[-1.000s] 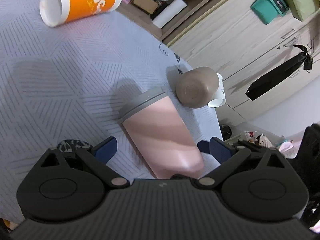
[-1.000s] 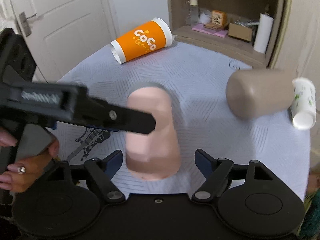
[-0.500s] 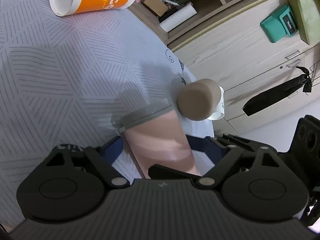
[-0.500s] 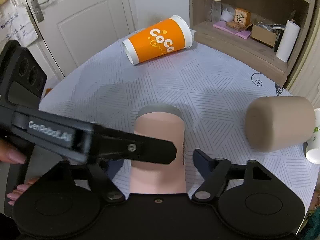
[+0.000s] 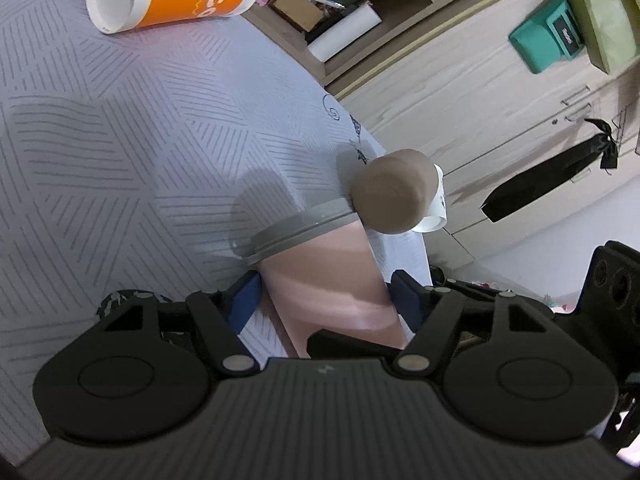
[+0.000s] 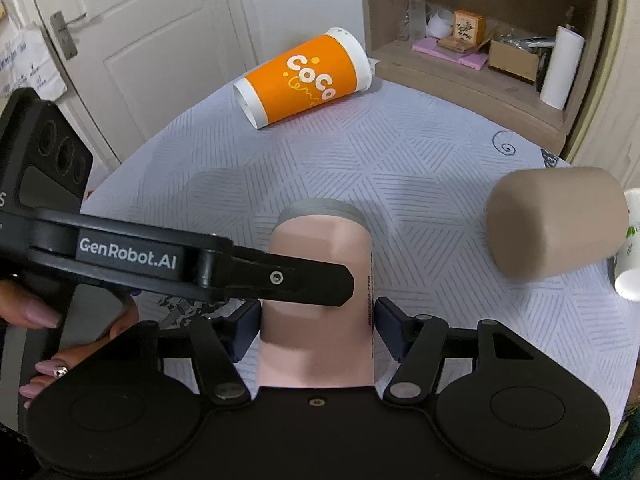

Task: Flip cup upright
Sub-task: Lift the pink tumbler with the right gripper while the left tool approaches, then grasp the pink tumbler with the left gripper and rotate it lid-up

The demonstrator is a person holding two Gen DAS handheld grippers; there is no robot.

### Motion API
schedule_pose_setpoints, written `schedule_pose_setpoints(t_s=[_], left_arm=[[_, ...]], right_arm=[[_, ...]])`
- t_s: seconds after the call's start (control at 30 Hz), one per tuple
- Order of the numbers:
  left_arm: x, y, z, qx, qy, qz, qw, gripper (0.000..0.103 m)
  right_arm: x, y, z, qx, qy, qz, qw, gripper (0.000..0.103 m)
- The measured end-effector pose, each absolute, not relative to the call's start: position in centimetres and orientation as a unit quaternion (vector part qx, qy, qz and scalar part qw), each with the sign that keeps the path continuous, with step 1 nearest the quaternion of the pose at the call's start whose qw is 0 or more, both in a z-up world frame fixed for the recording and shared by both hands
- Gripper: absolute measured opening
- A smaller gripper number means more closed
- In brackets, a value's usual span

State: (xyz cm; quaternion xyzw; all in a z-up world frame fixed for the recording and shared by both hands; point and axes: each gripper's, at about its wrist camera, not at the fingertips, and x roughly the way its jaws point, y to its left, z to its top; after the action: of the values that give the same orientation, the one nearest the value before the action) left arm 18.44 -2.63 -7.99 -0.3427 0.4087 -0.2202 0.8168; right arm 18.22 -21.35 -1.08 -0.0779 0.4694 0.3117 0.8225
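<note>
Left wrist view: pink plastic cup with grey rim [image 5: 328,280] lying on grey patterned tablecloth [image 5: 120,160], long axis running straight out from left gripper [image 5: 324,296], base nearest. Blue pads [image 5: 246,294] flank smooth body, seemingly touching; firm grip uncertain.

Right wrist view: right gripper [image 6: 316,326] straddles same cup [image 6: 320,320], jaws part-open, pads beside walls. Orange paper cup [image 6: 304,76], matte brown cup [image 6: 556,228] also toppled.

- White panelled door [image 6: 152,28] with metal handle [image 6: 64,34], left
- Open wooden shelving [image 6: 480,20] behind table
- Light wood cabinet fronts [image 5: 460,92]
- Grey patterned tablecloth [image 6: 400,168]
</note>
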Motion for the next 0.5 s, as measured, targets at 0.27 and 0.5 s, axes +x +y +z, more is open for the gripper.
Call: schedule_pose_setpoints(t_s=[0.27,0.5], left_arm=[[17.6,-3.9,-7.3,-0.304,0.387,-0.236,0.838,0.070],[15.7,-5.0,-5.1,-0.217,0.347,-0.255,0.876,0.068]], right_arm=[[17.3,-22.9,-1.5,-0.039,0.453,0.308,0.836,0.068],[16.2,-23.4,-1.2,-0.025,0.426,0.311,0.849,0.068]])
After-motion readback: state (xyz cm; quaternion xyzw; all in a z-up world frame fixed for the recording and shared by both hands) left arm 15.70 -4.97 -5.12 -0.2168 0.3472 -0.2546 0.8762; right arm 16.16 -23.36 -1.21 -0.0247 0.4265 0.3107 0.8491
